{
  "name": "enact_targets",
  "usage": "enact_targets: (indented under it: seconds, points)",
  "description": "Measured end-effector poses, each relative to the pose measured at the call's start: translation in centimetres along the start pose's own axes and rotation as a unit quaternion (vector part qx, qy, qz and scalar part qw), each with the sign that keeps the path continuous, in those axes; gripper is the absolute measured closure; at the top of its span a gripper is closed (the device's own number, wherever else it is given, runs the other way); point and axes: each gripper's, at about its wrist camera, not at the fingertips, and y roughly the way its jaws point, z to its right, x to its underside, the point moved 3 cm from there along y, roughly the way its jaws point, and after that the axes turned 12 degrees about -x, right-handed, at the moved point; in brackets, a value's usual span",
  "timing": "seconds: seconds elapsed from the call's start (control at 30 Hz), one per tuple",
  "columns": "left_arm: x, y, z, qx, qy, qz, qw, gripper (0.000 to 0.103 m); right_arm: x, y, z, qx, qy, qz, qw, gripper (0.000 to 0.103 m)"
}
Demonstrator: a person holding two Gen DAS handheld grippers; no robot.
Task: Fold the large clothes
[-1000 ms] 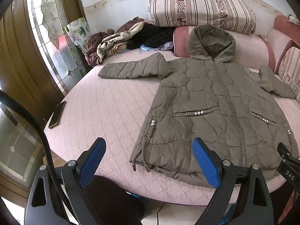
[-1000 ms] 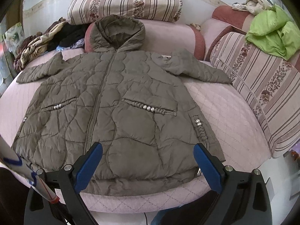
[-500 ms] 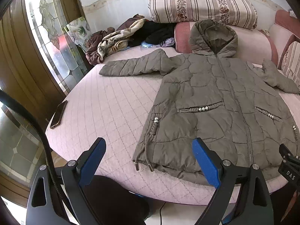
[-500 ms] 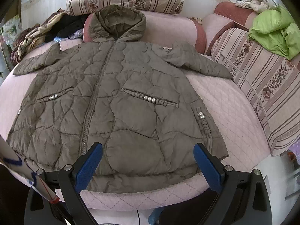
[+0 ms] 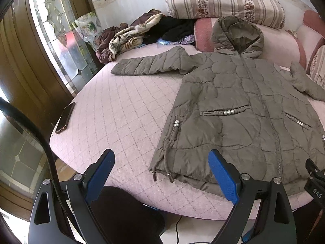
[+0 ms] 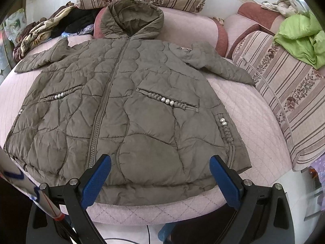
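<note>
An olive quilted hooded coat (image 5: 239, 109) lies flat and front up on the round pink bed (image 5: 121, 111), sleeves spread to both sides, hood toward the pillows. It also fills the right wrist view (image 6: 126, 109). My left gripper (image 5: 161, 174) is open and empty, just above the coat's lower left hem corner and drawstrings. My right gripper (image 6: 160, 174) is open and empty, over the lower hem right of the zipper.
A phone (image 5: 65, 117) lies at the bed's left edge. A heap of clothes (image 5: 142, 34) sits at the back left. Striped cushions (image 6: 288, 93) line the right side, with a green garment (image 6: 300, 40) on top. A glass door (image 5: 61, 46) stands left.
Both grippers have moved forward and closer to the coat's hem. The coat lies as before and both grippers stay open.
</note>
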Motion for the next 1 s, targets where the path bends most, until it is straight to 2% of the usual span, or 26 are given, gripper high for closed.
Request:
enact_targets:
  seconds: [0.13,0.27,0.33,0.43,0.53,0.57,0.6,0.63,0.7,0.83,1.0]
  points:
    - [0.1,1.0,-1.2,-0.008,-0.013,-0.012,0.9998,0.010,-0.9,0.3,3.9,0.049,0.029,0.011,0.998,0.004]
    - [0.2,1.9,-2.4,-0.015,-0.025,-0.023,0.9993,0.010,-1.2,1.8,10.8,0.102,0.097,0.003,0.990,0.004]
    - [0.3,2.1,-2.7,-0.017,-0.030,-0.026,0.9991,0.010,-1.4,2.9,13.8,0.112,0.122,-0.007,0.986,0.004]
    - [0.3,2.2,-2.8,-0.014,-0.031,-0.030,0.9990,0.010,-1.3,5.0,17.0,0.100,0.152,-0.032,0.983,0.004]
    - [0.4,2.2,-2.5,-0.008,-0.031,-0.036,0.9988,0.010,-1.2,7.2,17.6,0.050,0.156,-0.060,0.985,0.016]
    - [0.5,2.1,-2.4,-0.008,-0.031,-0.038,0.9987,0.010,-1.1,7.8,17.5,0.028,0.159,-0.069,0.985,0.030]
    - [0.5,2.1,-2.5,-0.008,-0.031,-0.039,0.9987,0.010,-1.0,8.1,17.3,0.004,0.161,-0.074,0.984,0.054]
    - [0.5,2.1,-2.5,-0.008,-0.031,-0.040,0.9987,0.010,-0.9,8.3,16.9,-0.017,0.163,-0.081,0.983,0.065]
    - [0.5,2.0,-2.4,-0.010,-0.031,-0.041,0.9986,0.010,-0.8,8.0,16.3,-0.009,0.149,-0.083,0.985,0.076]
    - [0.5,1.7,-2.5,-0.013,-0.034,-0.039,0.9986,0.010,0.6,6.8,14.7,-0.001,0.121,-0.085,0.989,0.080]
    - [0.5,1.8,-2.5,-0.011,-0.036,-0.039,0.9985,0.010,1.7,5.9,14.2,0.004,0.107,-0.072,0.992,0.078]
